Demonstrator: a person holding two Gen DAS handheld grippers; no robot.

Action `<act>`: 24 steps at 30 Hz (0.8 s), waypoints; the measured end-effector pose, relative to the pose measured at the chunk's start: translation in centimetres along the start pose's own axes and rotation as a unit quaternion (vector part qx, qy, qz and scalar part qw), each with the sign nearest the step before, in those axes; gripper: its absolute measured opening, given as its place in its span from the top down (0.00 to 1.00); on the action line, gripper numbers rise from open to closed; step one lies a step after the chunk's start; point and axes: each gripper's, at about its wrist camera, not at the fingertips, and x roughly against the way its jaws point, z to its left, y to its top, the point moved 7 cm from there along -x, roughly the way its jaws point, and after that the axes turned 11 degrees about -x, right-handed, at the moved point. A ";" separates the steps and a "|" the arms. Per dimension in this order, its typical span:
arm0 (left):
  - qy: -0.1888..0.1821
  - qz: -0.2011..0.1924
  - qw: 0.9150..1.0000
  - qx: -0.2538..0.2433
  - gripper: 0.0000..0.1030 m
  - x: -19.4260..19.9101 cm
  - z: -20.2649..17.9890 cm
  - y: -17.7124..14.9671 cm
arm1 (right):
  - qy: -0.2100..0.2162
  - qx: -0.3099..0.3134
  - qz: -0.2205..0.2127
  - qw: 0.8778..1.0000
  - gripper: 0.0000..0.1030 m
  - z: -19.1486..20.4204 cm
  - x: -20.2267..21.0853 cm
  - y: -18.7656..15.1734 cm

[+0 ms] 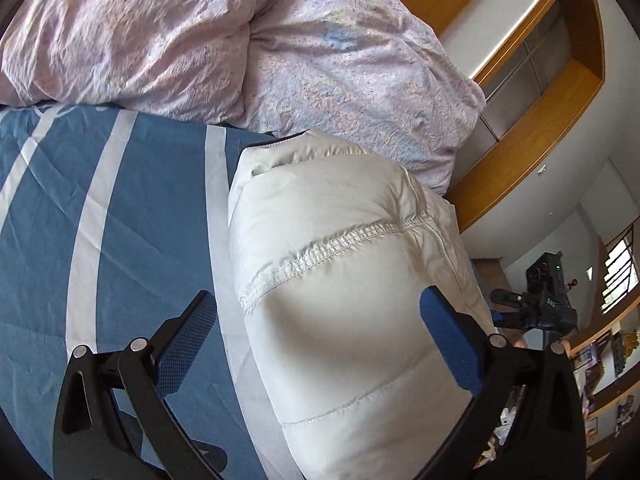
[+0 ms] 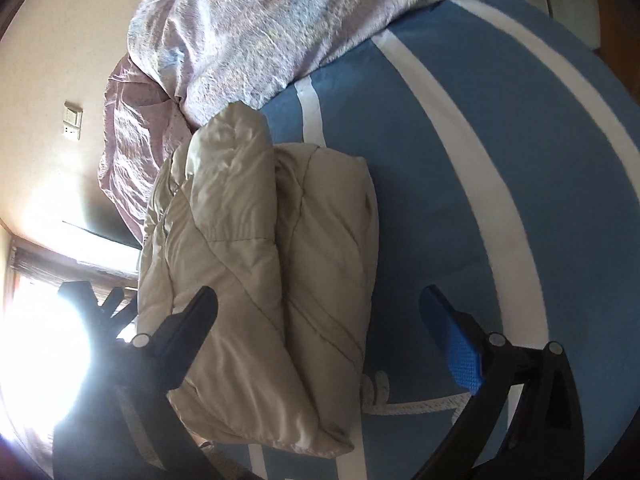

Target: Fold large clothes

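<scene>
Cream quilted puffer jacket, folded into a thick bundle, lies on a blue bedsheet with white stripes, just near of a crumpled pink floral duvet. Left gripper: fingers spread wide, straddling the jacket's near end. Right gripper: fingers apart, holding nothing, above the bundle's near right edge.

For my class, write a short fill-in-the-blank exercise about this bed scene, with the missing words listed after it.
1. The folded jacket lies on a blue bed cover with ____ stripes.
2. The jaws of the right gripper stand ____.
3. The left gripper holds ____.
4. Behind the jacket lies a crumpled ____ duvet.

Missing words: white; open; nothing; pink
</scene>
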 end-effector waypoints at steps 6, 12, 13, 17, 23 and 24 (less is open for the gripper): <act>-0.042 0.032 0.998 0.022 0.01 -2.1 -0.2 -1.2 | 0.041 -0.025 0.054 0.997 0.02 -0.2 -2.6 0.1; -0.079 0.035 0.995 0.041 0.01 -3.4 -0.5 -1.3 | 0.064 -0.033 0.094 0.993 0.02 -0.1 -4.1 -0.1; -0.081 0.035 0.995 0.042 0.01 -3.4 -0.4 -1.3 | 0.069 -0.036 0.103 0.992 0.02 -0.1 -4.3 -0.2; -0.087 0.033 0.995 0.043 0.01 -3.6 -0.2 -1.5 | 0.077 -0.018 0.124 0.989 0.02 0.7 -5.2 -0.6; -0.111 0.045 0.991 0.067 0.01 -3.5 0.5 -2.1 | 0.071 0.009 0.143 0.987 0.02 2.2 -6.2 -1.3; -0.119 0.049 0.989 0.075 0.01 -3.5 0.7 -2.2 | 0.069 0.015 0.144 0.987 0.02 2.4 -6.3 -1.4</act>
